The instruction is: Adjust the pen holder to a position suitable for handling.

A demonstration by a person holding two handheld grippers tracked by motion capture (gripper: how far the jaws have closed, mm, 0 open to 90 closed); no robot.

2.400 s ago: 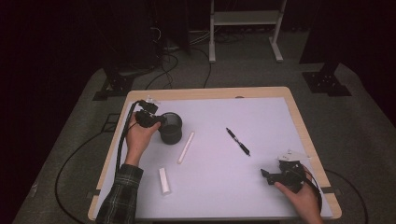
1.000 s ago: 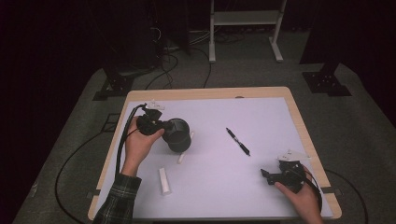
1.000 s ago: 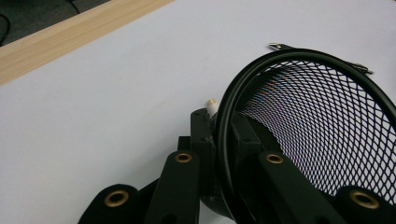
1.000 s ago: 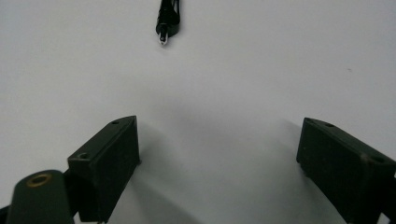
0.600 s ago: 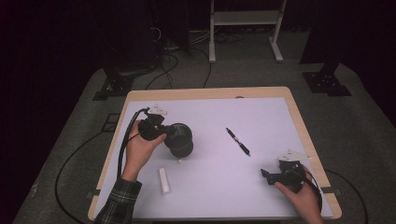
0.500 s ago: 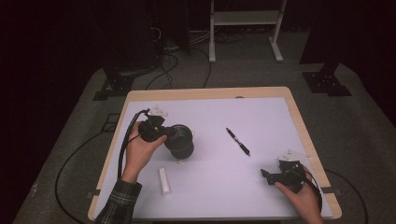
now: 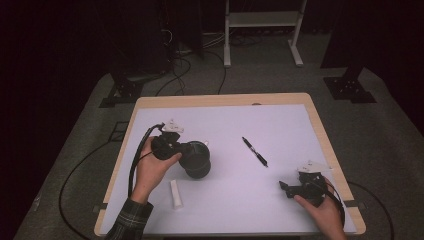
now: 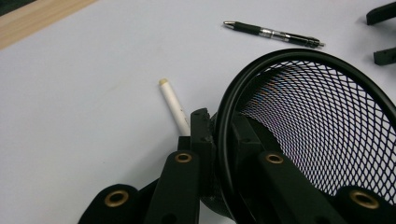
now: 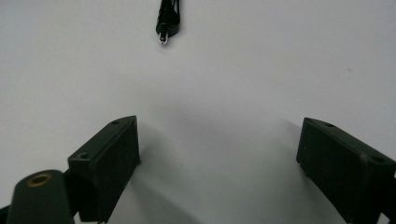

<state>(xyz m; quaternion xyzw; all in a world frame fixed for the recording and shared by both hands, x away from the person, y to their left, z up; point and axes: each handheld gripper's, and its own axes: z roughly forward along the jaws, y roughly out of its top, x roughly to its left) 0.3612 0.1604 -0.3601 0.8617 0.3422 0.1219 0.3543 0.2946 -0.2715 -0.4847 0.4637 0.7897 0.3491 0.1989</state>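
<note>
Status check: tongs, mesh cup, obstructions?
Left tongs clamped on mesh cup rim, cup tipped. Right tongs open, empty. White stick beside cup.

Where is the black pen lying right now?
In the high view the black pen lies on the white table mat right of centre, apart from the mesh cup clamped in the left tool, with the right tool nearer the front edge.

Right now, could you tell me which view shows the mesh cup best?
The left gripper view: the mesh cup is close up, so its weave and black rim are sharp, with the left gripper clamped on that rim. The high view shows the cup small and dark, tilted in the same gripper. The right gripper view looks elsewhere, at the pen tip.
</note>
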